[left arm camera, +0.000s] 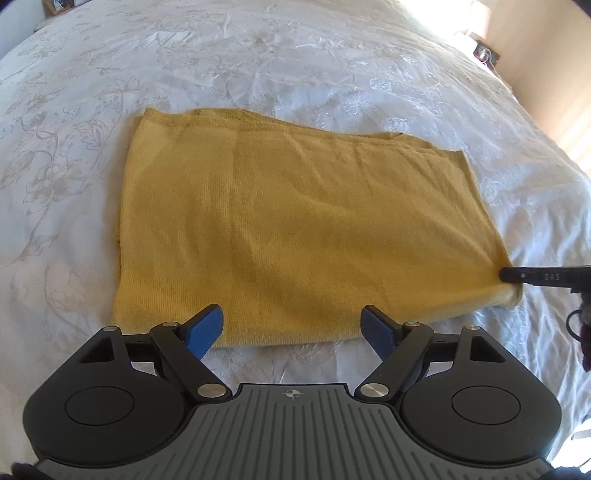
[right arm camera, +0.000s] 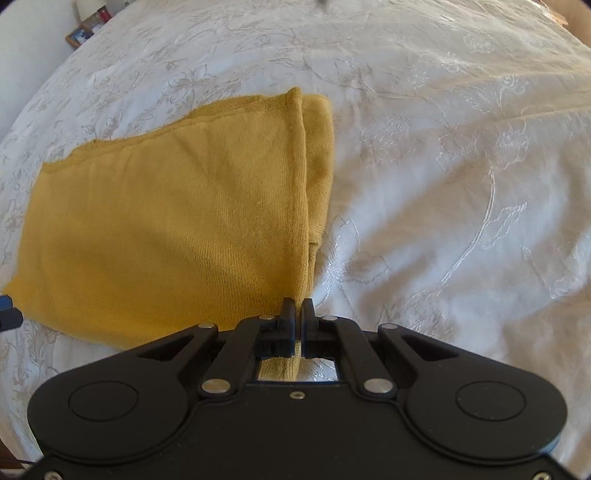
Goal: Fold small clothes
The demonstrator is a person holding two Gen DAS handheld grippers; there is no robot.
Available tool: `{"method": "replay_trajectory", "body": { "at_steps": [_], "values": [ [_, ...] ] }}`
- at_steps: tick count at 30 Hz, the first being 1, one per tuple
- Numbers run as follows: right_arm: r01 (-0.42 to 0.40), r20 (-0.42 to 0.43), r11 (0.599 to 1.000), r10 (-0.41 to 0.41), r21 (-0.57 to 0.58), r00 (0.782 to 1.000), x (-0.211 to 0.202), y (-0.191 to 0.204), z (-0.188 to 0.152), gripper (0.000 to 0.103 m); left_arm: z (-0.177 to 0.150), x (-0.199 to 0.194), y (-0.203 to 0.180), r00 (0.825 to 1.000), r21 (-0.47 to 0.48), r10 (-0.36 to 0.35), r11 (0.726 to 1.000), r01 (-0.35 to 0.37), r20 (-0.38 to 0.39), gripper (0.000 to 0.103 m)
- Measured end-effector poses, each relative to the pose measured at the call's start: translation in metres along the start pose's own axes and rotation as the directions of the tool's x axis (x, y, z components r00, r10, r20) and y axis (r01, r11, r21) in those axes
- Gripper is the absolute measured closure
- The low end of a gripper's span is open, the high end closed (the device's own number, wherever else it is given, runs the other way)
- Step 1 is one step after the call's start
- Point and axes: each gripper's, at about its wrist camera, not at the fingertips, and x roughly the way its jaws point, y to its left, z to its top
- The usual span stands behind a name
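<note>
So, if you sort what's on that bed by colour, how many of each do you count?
Mustard yellow: 1, the folded garment
White: 1, the embroidered bedspread beneath it
Black: 2, the left claw, open with blue pads, and the right claw, shut on the garment's corner
Total: 4

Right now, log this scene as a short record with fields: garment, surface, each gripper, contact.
garment: mustard knit garment, folded into a rough rectangle, lying flat
surface: white embroidered bedspread
left gripper: open, blue pads apart just above the garment's near edge, holding nothing
right gripper: shut on the garment's near right corner
contact: fabric pinched between the right fingers; layered edges show along the garment's right side
background: framed picture beyond the bed's far left
</note>
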Motion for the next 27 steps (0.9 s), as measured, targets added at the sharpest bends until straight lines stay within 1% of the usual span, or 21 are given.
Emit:
{"method": "replay_trajectory", "body": {
  "at_steps": [3,7,10,11,13,15,16,17,18,19,20,22,24,27],
  "values": [
    [0.026,-0.013,0.999,-0.026,0.027,1.0,0.004,-0.004,0.001,0.097,0.006,0.007,-0.006,1.0,-0.017,0.005,1.0,-0.005,0.008,0.022],
    [0.054,-0.027,0.998,-0.054,-0.013,0.998,0.008,-0.001,-0.003,0.097,0.009,0.023,-0.017,1.0,-0.015,0.004,1.0,-0.004,-0.004,0.022],
    [0.037,-0.029,0.999,-0.037,0.021,0.999,0.008,-0.006,-0.004,0.097,0.007,0.037,-0.028,0.999,-0.004,-0.022,1.0,0.022,-0.041,0.022],
    [0.019,-0.031,0.999,-0.018,0.026,0.999,0.008,-0.007,-0.003,0.097,0.004,0.042,-0.031,0.998,0.004,-0.027,1.0,0.028,-0.063,0.021],
    [-0.022,-0.026,1.0,0.022,0.02,0.999,0.003,-0.009,0.001,0.095,-0.002,0.058,-0.036,0.991,0.02,-0.021,1.0,0.024,-0.131,0.019],
    [-0.05,0.018,0.999,0.049,0.012,0.999,-0.011,-0.012,0.007,0.085,-0.007,0.064,-0.04,0.99,0.041,-0.028,0.999,0.033,-0.135,0.005],
    [-0.051,0.047,0.999,0.05,0.008,0.998,-0.019,-0.014,0.011,0.084,-0.008,0.066,-0.041,0.99,0.05,-0.035,0.998,0.042,-0.137,0.001],
    [-0.059,0.079,0.998,0.058,0.006,0.995,-0.027,-0.018,0.016,0.08,-0.009,0.067,-0.043,0.989,0.058,-0.037,0.997,0.045,-0.141,0.0],
    [-0.074,0.108,0.997,0.073,0.003,0.991,-0.033,-0.021,0.022,0.068,-0.009,0.069,-0.044,0.989,0.068,-0.03,0.997,0.04,-0.143,0.0],
    [-0.091,0.135,0.996,0.09,-0.001,0.987,-0.037,-0.024,0.03,0.06,-0.009,0.069,-0.044,0.989,0.072,-0.028,0.997,0.039,-0.143,0.0],
    [-0.111,0.158,0.994,0.111,-0.009,0.981,-0.038,-0.026,0.039,0.05,-0.01,0.07,-0.044,0.99,0.068,-0.03,0.997,0.04,-0.14,0.0],
    [-0.143,0.178,0.989,0.145,-0.019,0.973,-0.031,-0.027,0.058,0.049,-0.011,0.069,-0.042,0.992,0.047,-0.037,0.998,0.043,-0.124,0.0],
    [-0.164,0.174,0.986,0.164,-0.016,0.971,-0.015,-0.025,0.076,0.049,-0.012,0.068,-0.041,0.993,0.032,-0.04,0.999,0.043,-0.109,0.0],
    [-0.181,0.161,0.983,0.18,-0.01,0.97,0.011,-0.023,0.092,0.049,-0.014,0.069,-0.043,0.995,0.028,-0.034,0.999,0.037,-0.096,0.0]
  ]
}}
